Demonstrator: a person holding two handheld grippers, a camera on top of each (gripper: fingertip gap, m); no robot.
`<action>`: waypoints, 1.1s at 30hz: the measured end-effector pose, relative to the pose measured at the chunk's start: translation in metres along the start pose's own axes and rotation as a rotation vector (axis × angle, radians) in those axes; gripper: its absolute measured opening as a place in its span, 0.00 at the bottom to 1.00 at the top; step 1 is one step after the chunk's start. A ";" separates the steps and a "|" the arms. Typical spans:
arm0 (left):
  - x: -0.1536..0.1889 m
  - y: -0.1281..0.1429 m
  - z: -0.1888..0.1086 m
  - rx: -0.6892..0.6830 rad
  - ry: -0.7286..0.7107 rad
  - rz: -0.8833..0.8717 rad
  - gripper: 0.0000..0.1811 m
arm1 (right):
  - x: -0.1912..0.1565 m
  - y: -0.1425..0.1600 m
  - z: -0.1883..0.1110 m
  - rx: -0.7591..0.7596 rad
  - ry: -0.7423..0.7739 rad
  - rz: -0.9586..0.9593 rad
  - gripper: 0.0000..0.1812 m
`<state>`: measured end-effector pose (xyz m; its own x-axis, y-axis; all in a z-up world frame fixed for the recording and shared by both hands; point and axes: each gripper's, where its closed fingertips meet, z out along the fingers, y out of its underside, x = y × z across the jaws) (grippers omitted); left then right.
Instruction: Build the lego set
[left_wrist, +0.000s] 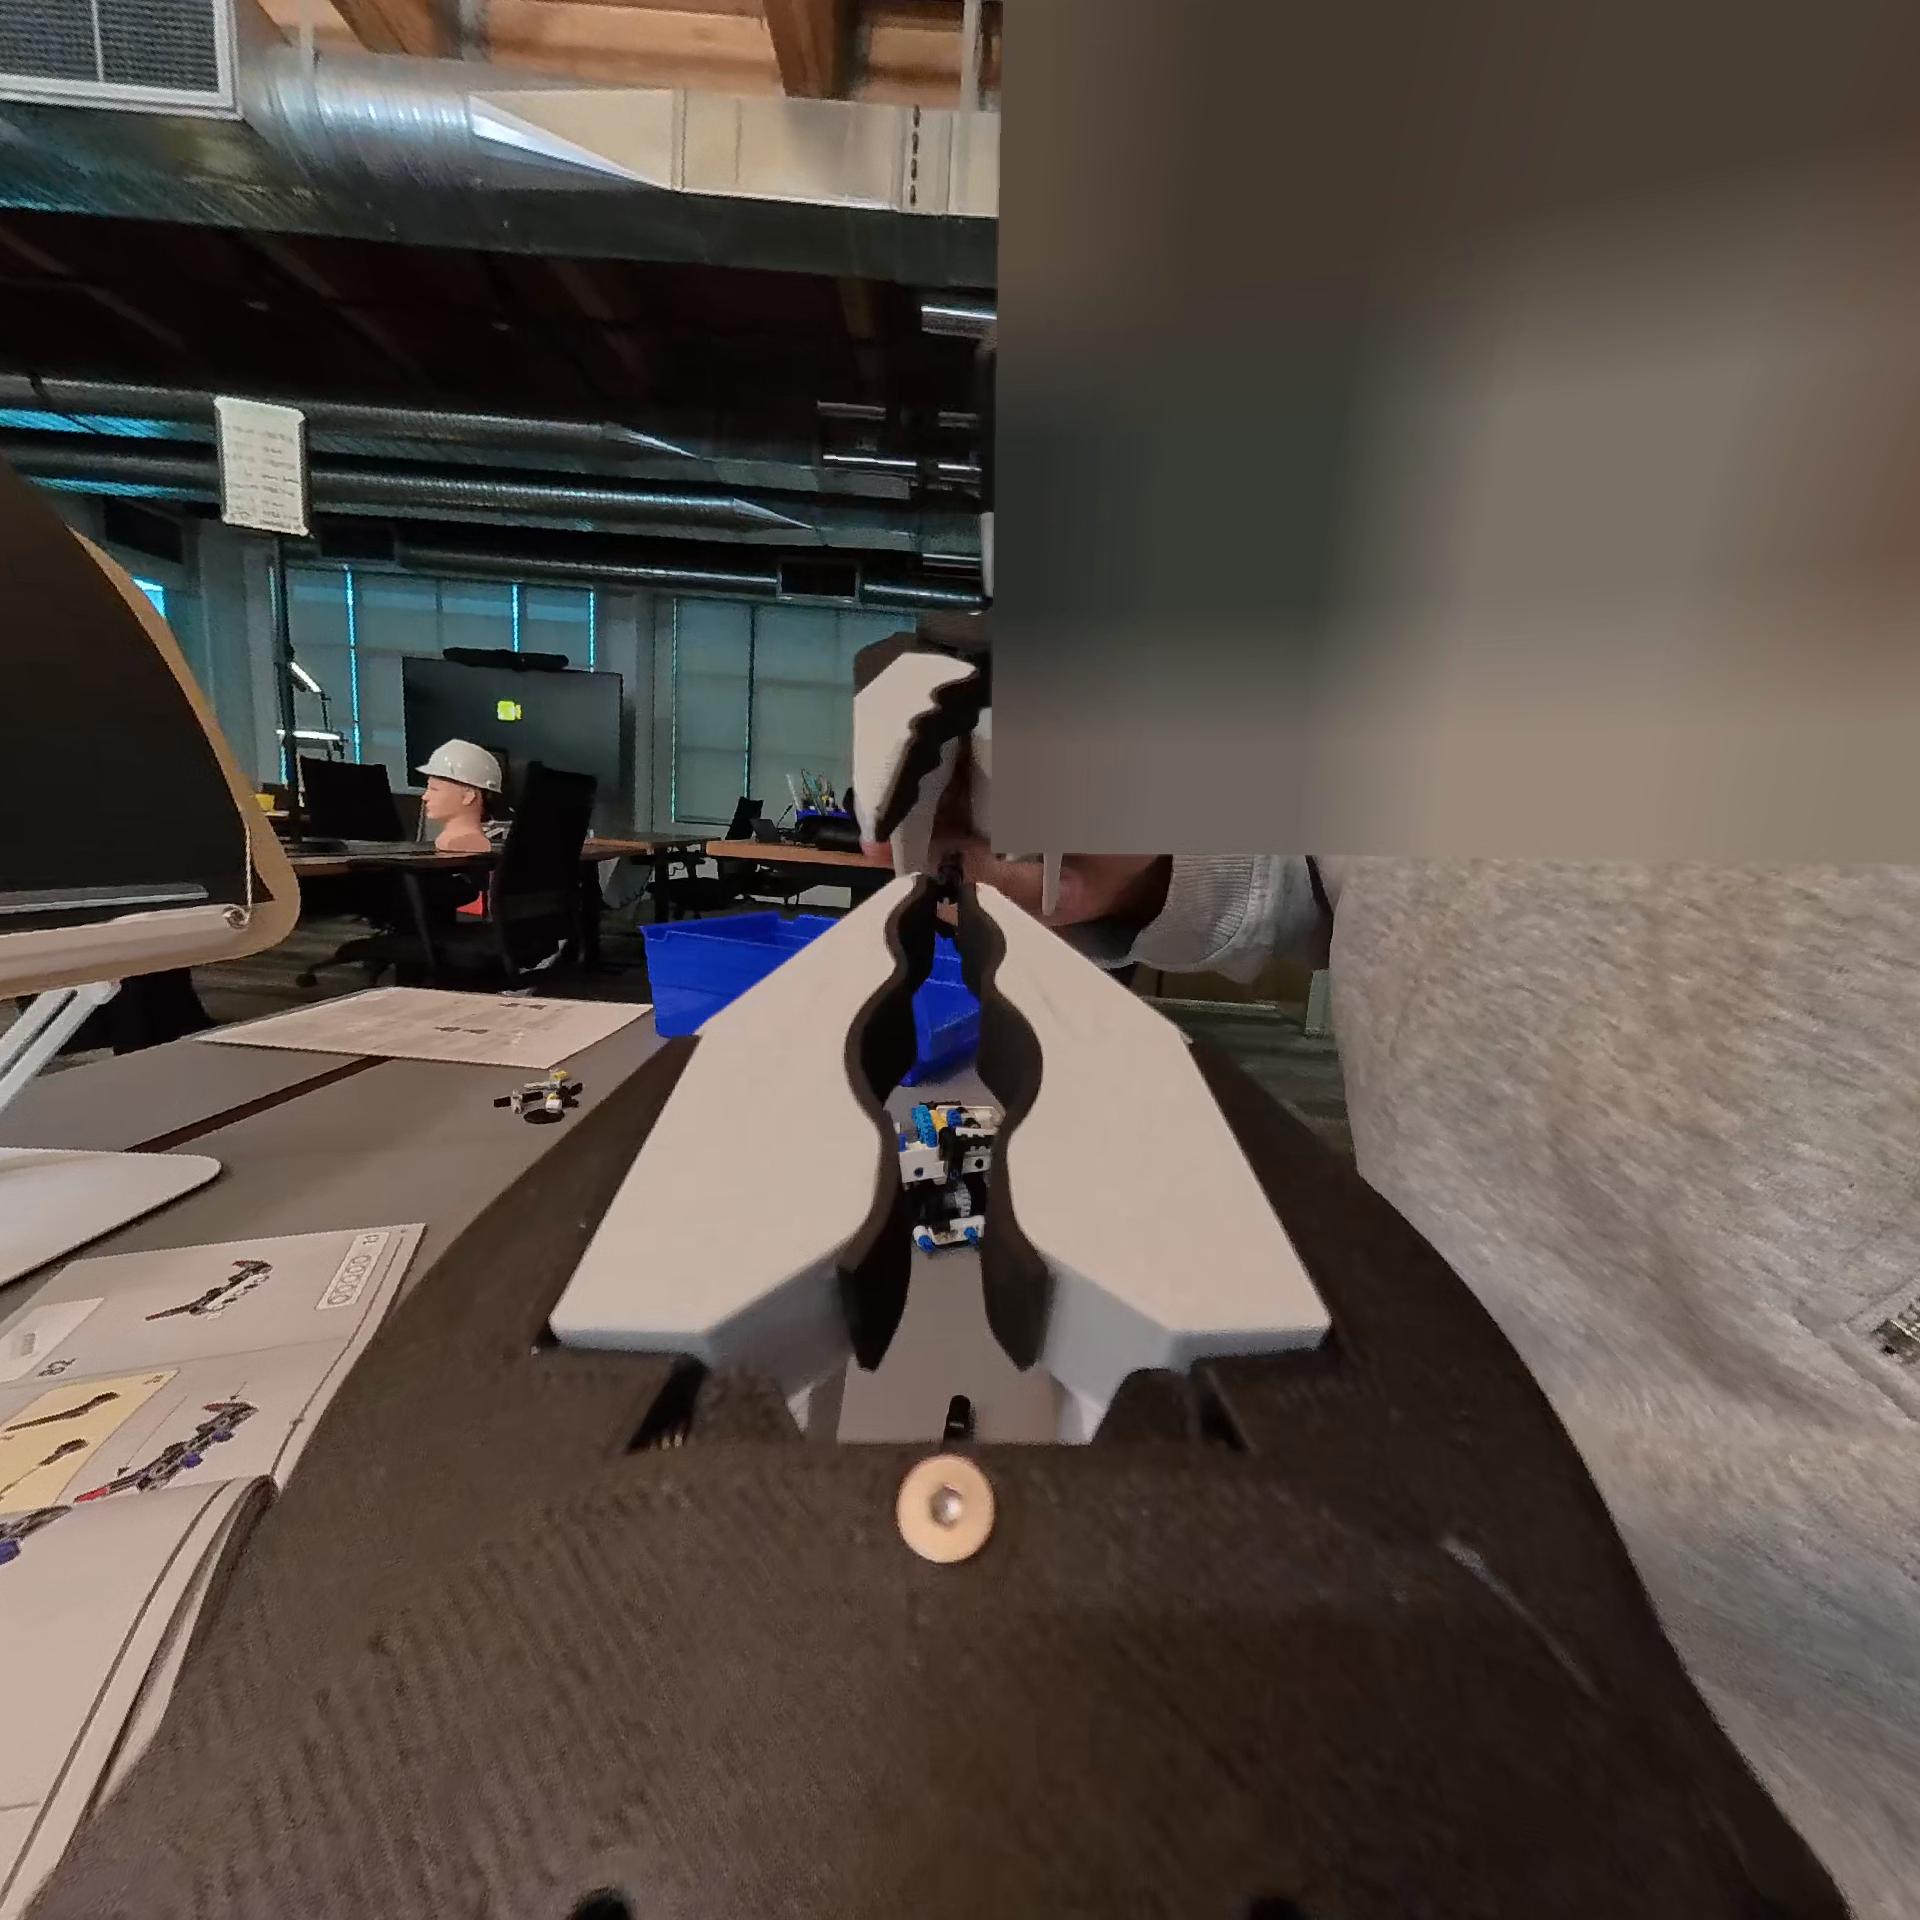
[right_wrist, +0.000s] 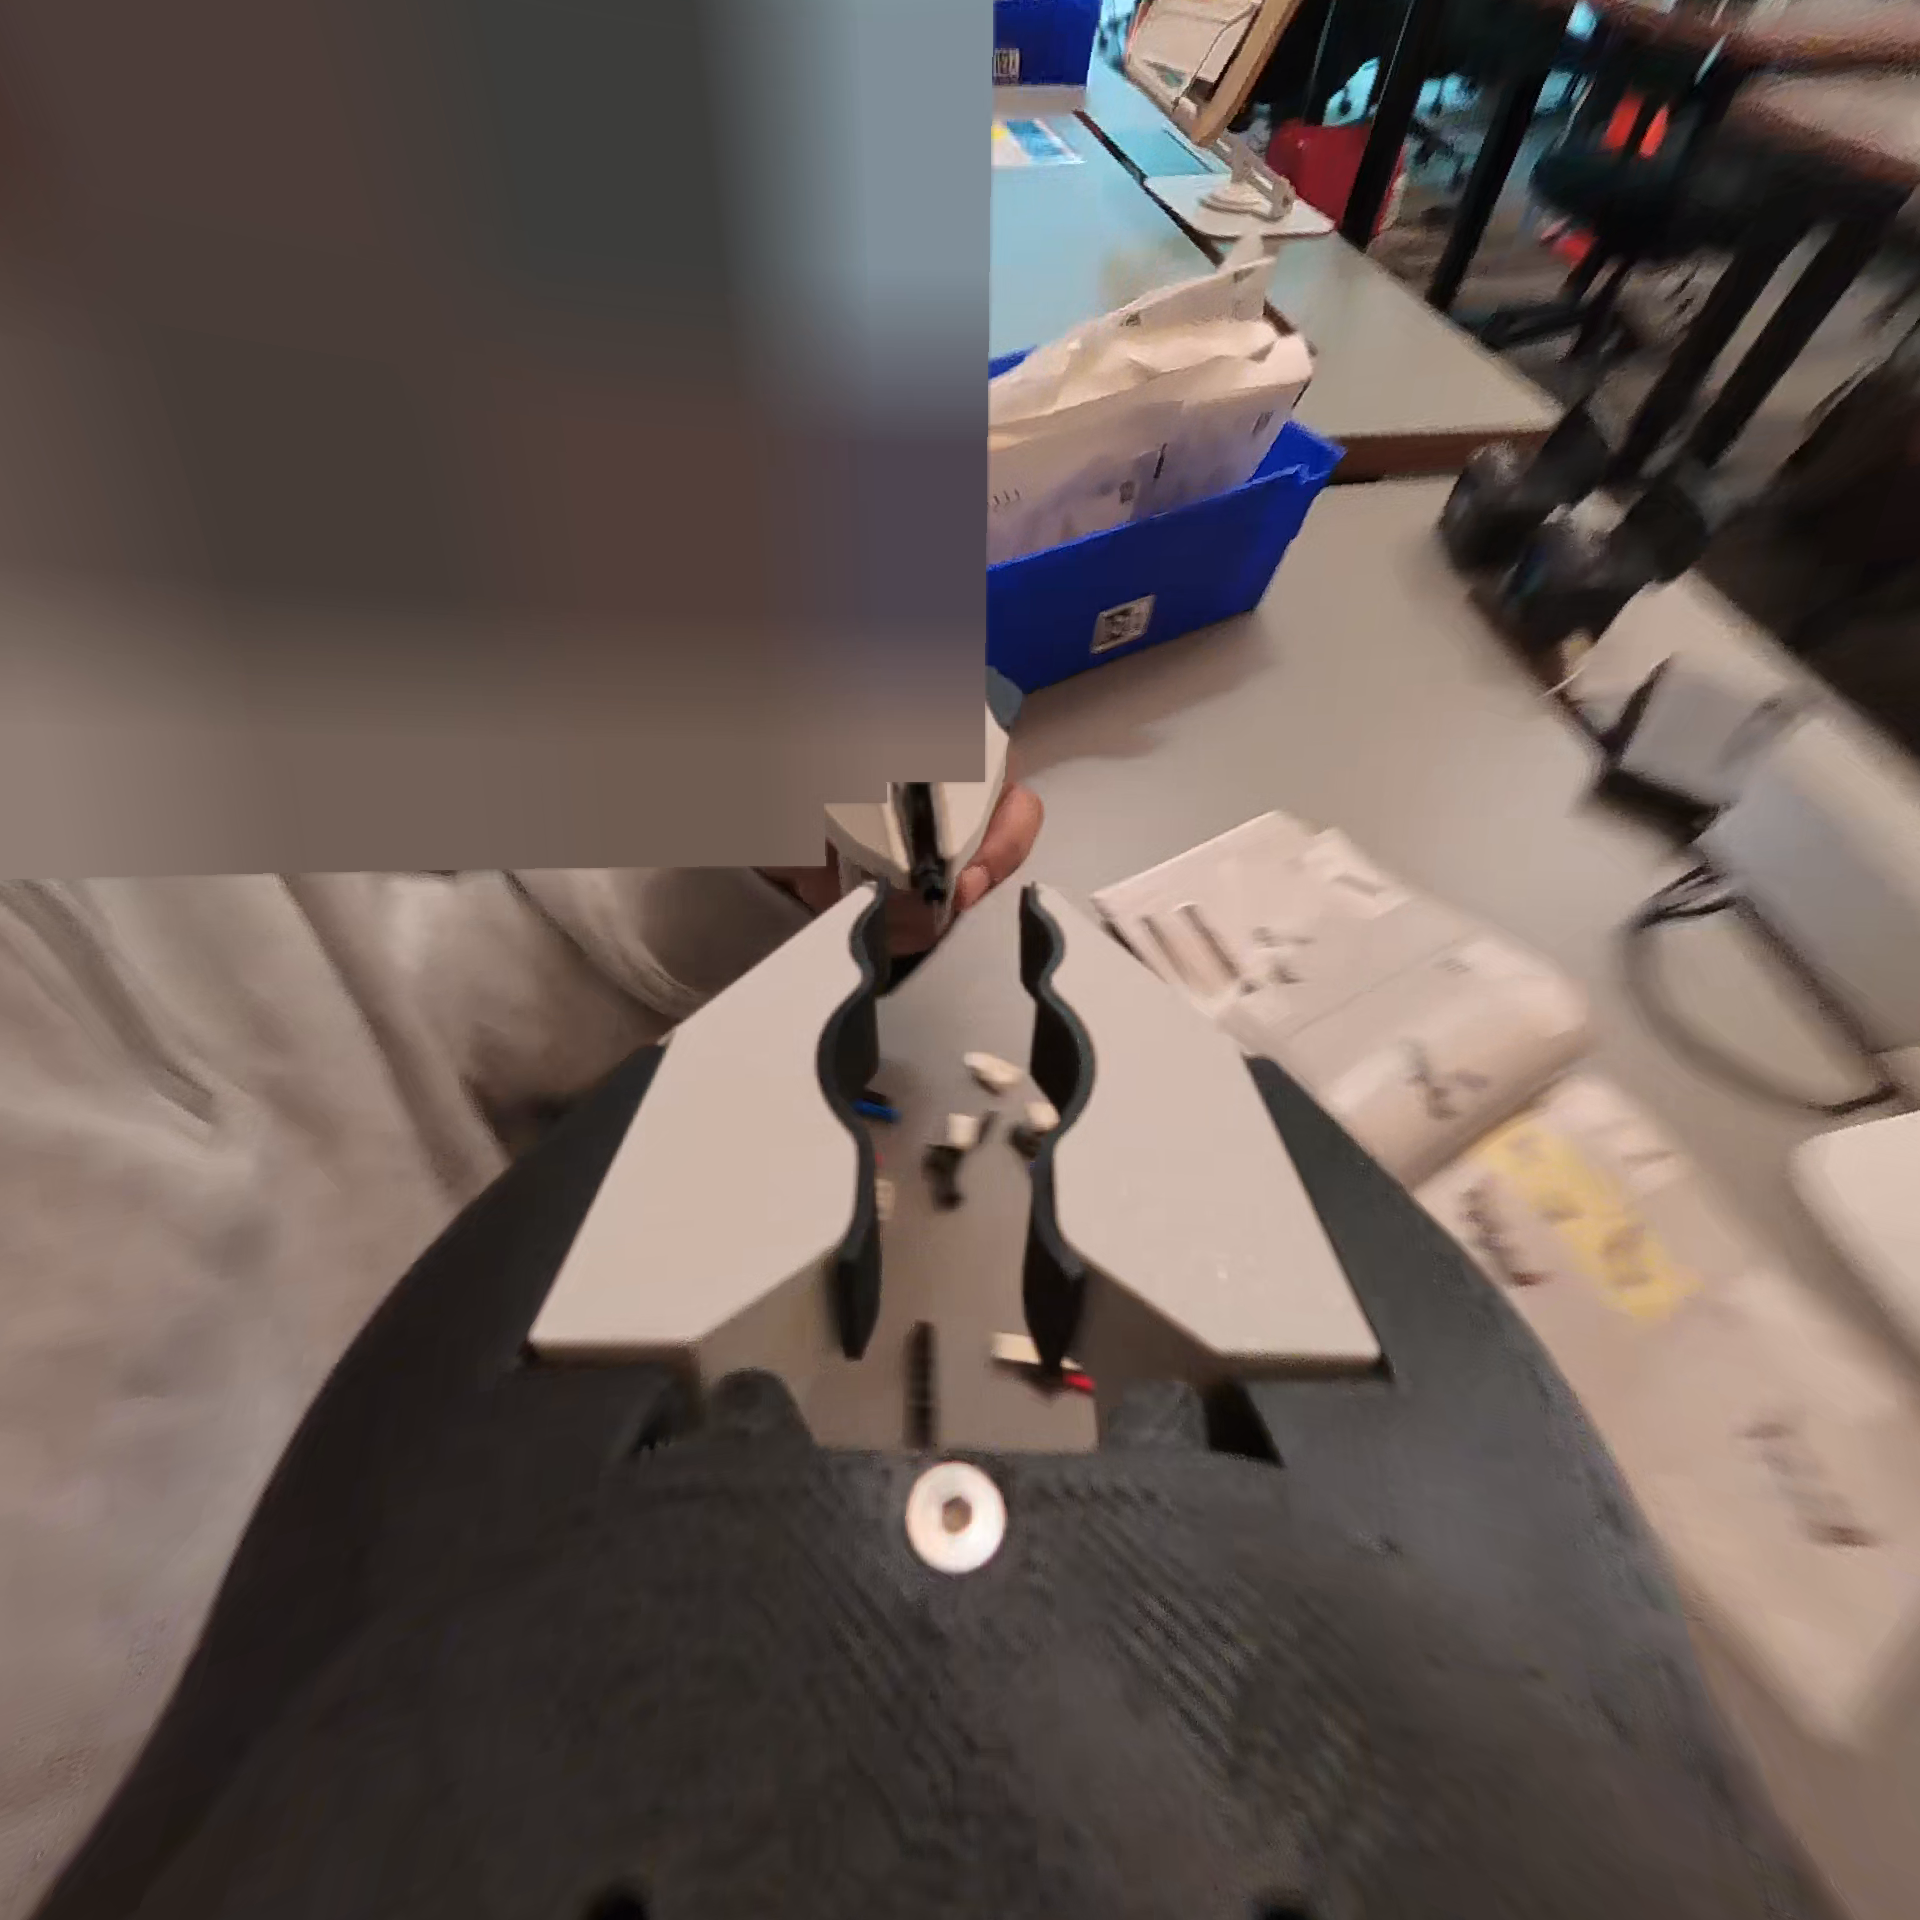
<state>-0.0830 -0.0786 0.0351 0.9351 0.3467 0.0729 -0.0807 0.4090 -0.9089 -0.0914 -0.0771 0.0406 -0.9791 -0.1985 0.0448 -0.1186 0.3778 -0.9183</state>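
My left gripper (left_wrist: 943, 883) is raised above the table and shut at its tips on a small black lego piece (left_wrist: 948, 868). A partly built white, blue and black lego model (left_wrist: 945, 1174) lies on the table below, seen between the fingers. My right gripper (right_wrist: 951, 904) is open and empty; it also shows in the left wrist view (left_wrist: 914, 758), just beyond the left tips. In the right wrist view the left gripper (right_wrist: 925, 831) holds the black piece (right_wrist: 930, 885) close to my right gripper's left fingertip. Several loose lego pieces (right_wrist: 977, 1122) lie on the table under the right gripper.
A blue bin (right_wrist: 1143, 582) with white bags stands behind. Open instruction booklets (left_wrist: 208, 1351) (right_wrist: 1403, 1039) lie on the table. A small lego sub-assembly (left_wrist: 540, 1093) sits at the left. A monitor stand (left_wrist: 94, 1195) is at the far left. A person's grey sleeve (left_wrist: 1558, 1143) is close by. My two grippers' fingertips are within a few centimetres of each other.
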 end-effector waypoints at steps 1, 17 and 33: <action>0.000 -0.001 0.000 0.005 0.002 0.001 0.00 | -0.002 0.000 0.002 -0.015 0.016 -0.051 0.11; 0.012 -0.005 0.002 0.030 0.094 -0.028 0.00 | -0.018 -0.004 0.010 -0.012 -0.017 -0.207 0.02; -0.051 -0.014 -0.022 0.126 -0.238 -0.153 0.02 | 0.015 0.065 0.001 -0.372 0.061 0.023 0.01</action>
<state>-0.1221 -0.1199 0.0348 0.8338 0.4552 0.3123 -0.0016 0.5677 -0.8232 -0.1141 -0.0561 -0.0187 -0.9889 -0.1362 0.0589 -0.1371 0.6864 -0.7142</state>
